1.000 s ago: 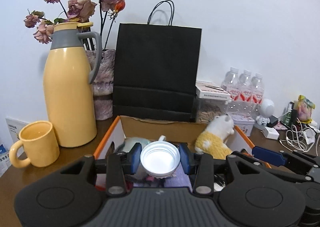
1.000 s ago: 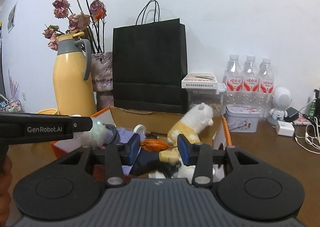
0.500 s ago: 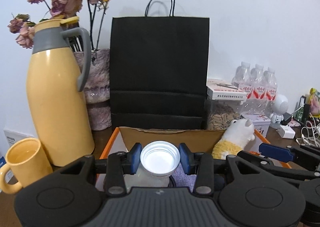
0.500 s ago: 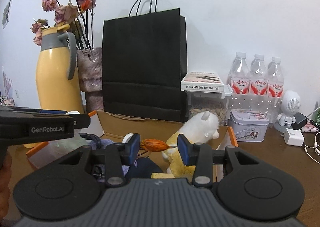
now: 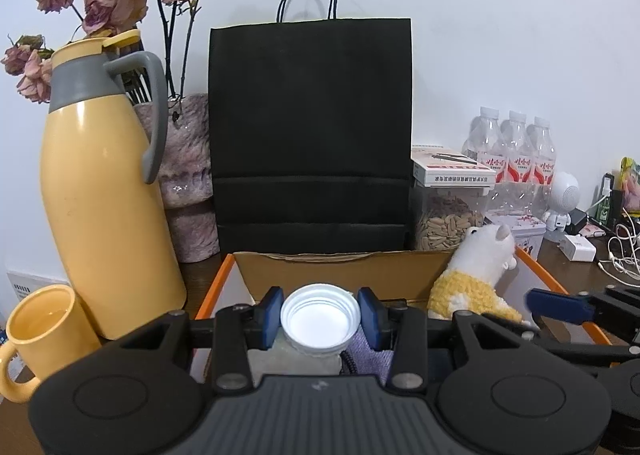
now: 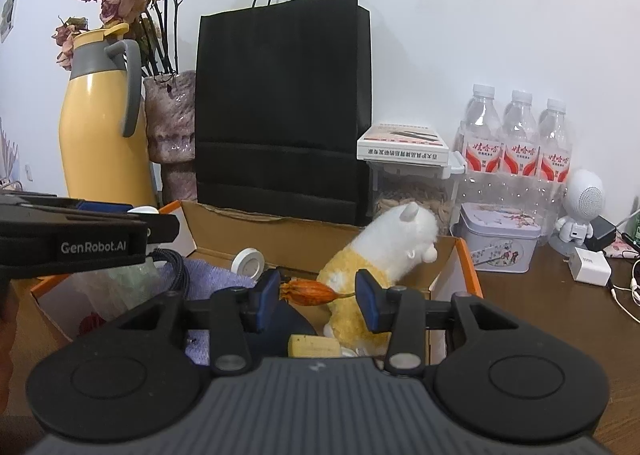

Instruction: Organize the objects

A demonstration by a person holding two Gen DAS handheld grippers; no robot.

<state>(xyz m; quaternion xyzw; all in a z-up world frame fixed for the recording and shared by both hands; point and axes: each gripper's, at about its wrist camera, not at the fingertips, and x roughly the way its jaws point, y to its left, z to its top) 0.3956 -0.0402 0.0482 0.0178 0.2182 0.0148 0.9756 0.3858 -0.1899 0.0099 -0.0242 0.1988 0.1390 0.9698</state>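
My left gripper [image 5: 319, 321] is shut on a white round lid [image 5: 319, 319], held above the open cardboard box [image 5: 340, 271]. My right gripper [image 6: 318, 297] is shut on a dried orange flower bud [image 6: 310, 291], held over the same box [image 6: 280, 231]. In the box lie a white and yellow plush toy [image 6: 384, 251], a purple cloth [image 6: 208, 275], a black cable, a small white round object [image 6: 249, 261] and a dark item. The left gripper's body shows at the left of the right wrist view [image 6: 80, 239].
Behind the box stand a black paper bag [image 5: 310, 127], a yellow thermos [image 5: 100, 195], a vase of dried roses [image 5: 184, 159] and a yellow mug [image 5: 44, 331]. To the right are a seed container [image 6: 412, 191], water bottles [image 6: 516, 147], a tin [image 6: 496, 243], a white robot toy [image 6: 580, 211] and chargers.
Both grippers have risen and moved closer to the bag, still holding the lid and the bud. The box sits lower in both views.
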